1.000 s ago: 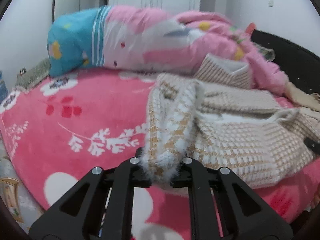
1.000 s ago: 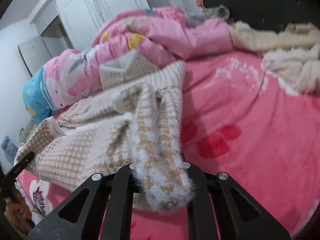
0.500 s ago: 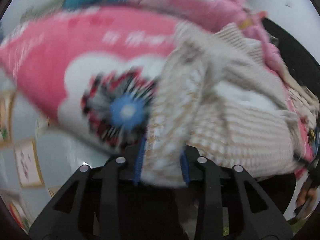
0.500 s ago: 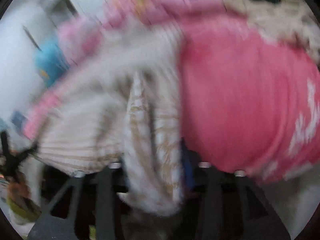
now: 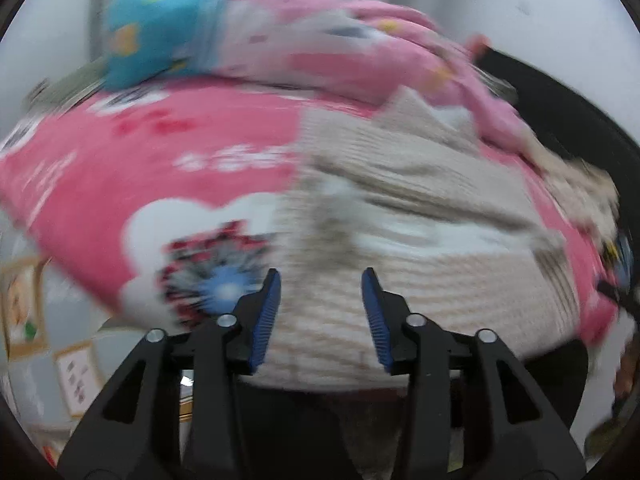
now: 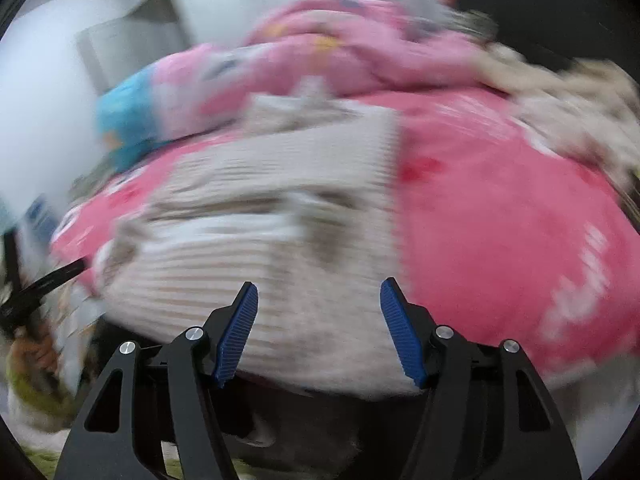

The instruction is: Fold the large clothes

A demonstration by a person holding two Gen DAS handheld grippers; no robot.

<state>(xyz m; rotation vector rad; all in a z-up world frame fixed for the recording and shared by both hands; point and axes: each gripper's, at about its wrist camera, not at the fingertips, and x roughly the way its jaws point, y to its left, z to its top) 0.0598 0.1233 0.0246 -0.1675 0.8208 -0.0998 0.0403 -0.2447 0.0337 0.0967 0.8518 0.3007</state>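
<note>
A beige and white knitted sweater [image 5: 400,248] lies spread on the pink flowered bed cover [image 5: 160,168], its near edge at the bed's front edge. My left gripper [image 5: 320,312] is open and empty just in front of that edge. In the right wrist view the sweater [image 6: 260,240] lies the same way, and my right gripper [image 6: 318,328] is open and empty before its near edge. Both views are blurred by motion.
A pink quilt and a blue pillow [image 5: 160,44] are heaped at the back of the bed. More beige clothing [image 6: 580,100] lies at the back right by the dark headboard [image 5: 560,108]. The floor [image 5: 52,320] shows below left.
Both grippers were shut on the sweater's edge and holding it up. They pulled it toward the bed's front edge and let go. Both now stand open, the sweater lying flatter.
</note>
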